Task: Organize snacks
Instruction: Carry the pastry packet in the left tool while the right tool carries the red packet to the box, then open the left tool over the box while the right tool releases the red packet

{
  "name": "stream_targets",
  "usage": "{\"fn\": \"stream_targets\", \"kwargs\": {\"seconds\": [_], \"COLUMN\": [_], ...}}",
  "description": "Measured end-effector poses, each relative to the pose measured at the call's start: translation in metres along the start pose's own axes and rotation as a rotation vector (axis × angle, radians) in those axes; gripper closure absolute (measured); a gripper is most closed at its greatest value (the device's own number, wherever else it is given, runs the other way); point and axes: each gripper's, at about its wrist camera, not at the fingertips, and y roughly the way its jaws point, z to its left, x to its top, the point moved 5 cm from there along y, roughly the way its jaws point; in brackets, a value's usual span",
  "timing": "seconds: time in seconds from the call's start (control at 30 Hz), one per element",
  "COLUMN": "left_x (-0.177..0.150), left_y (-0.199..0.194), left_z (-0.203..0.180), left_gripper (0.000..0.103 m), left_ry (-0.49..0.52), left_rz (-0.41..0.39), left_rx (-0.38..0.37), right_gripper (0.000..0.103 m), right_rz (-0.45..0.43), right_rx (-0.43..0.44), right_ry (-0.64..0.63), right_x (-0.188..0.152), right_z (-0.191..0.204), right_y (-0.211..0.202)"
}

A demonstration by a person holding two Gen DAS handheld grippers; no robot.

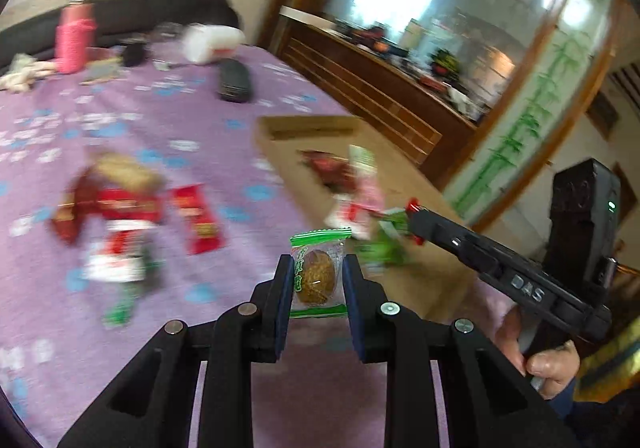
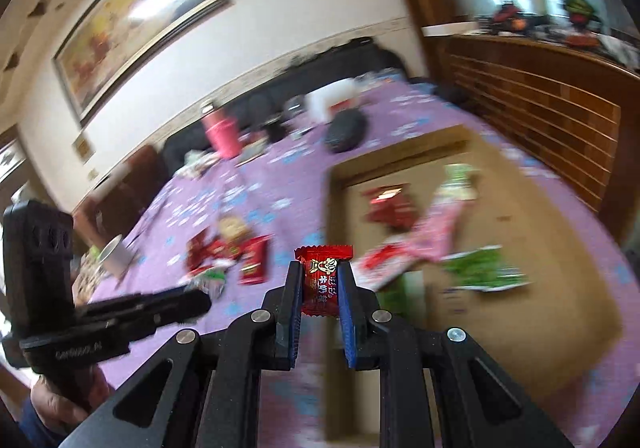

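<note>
Left gripper point(image 1: 314, 280): fingers clamping a green-edged cake point(image 1: 318, 275) upright between them.
Right gripper point(image 2: 320, 282): gripping a red candy point(image 2: 322, 278).
Box point(image 2: 532, 232): sitting ahead-right of the right fingers, blurred packets inside, near wall cut off.
Pile point(image 1: 124, 216): lying ahead-left, smeared, unreadable.

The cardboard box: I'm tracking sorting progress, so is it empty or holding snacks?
Holding snacks: the cardboard box is open-topped, with red, pink and green packets lying inside.

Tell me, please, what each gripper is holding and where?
Left gripper clamps a green-edged cookie packet by its sides; right gripper clamps a red candy likewise.
</note>
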Motion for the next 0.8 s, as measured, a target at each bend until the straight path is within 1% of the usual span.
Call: {"fn": "stream_targets", "kwargs": {"seconds": [0.1,0.17,0.23,0.3,0.4,0.5,0.6,0.7,0.73,0.77,0.8], "left_x": [0.002,0.001,-0.002,-0.006,-0.009,-0.012,-0.012,-0.012,-0.012,-0.012,-0.011], "left_y": [0.024,0.042,0.059,0.073,0.085,0.089,0.088,0.085,0.083,0.081,0.079], "left_z": [-0.029,-0.049,-0.064,-0.074,-0.077,-0.074,-0.072,-0.072,-0.072,-0.072,-0.072], "left_gripper": [0.079,0.079,0.079,0.079,0.079,0.079,0.079,0.072,0.068,0.065,0.059], "left_ry": [0.043,0.076,0.094,0.107,0.103,0.096,0.088,0.087,0.089,0.090,0.091], "left_rz": [0.029,0.053,0.083,0.109,0.128,0.134,0.131,0.125,0.121,0.115,0.111], "left_rx": [-0.052,-0.075,-0.098,-0.102,-0.103,-0.096,-0.110,-0.121,-0.123,-0.125,-0.128], "right_gripper": [0.085,0.085,0.085,0.085,0.084,0.083,0.083,0.083,0.082,0.080,0.077], "right_rz": [-0.015,0.003,0.021,0.036,0.049,0.051,0.057,0.061,0.062,0.059,0.056], "right_rx": [-0.086,-0.126,-0.146,-0.156,-0.157,-0.162,-0.149,-0.145,-0.144,-0.146,-0.151], "right_ry": [0.052,0.096,0.119,0.128,0.127,0.123,0.134,0.137,0.139,0.140,0.138], "right_x": [0.002,-0.002,-0.006,-0.010,-0.013,-0.012,-0.013,-0.014,-0.014,-0.013,-0.012], "right_z": [-0.034,-0.056,-0.069,-0.078,-0.084,-0.087,-0.087,-0.086,-0.085,-0.085,-0.085], "right_y": [-0.012,-0.014,-0.014,-0.015,-0.012,-0.013,-0.014,-0.013,-0.013,-0.014,-0.016]}}
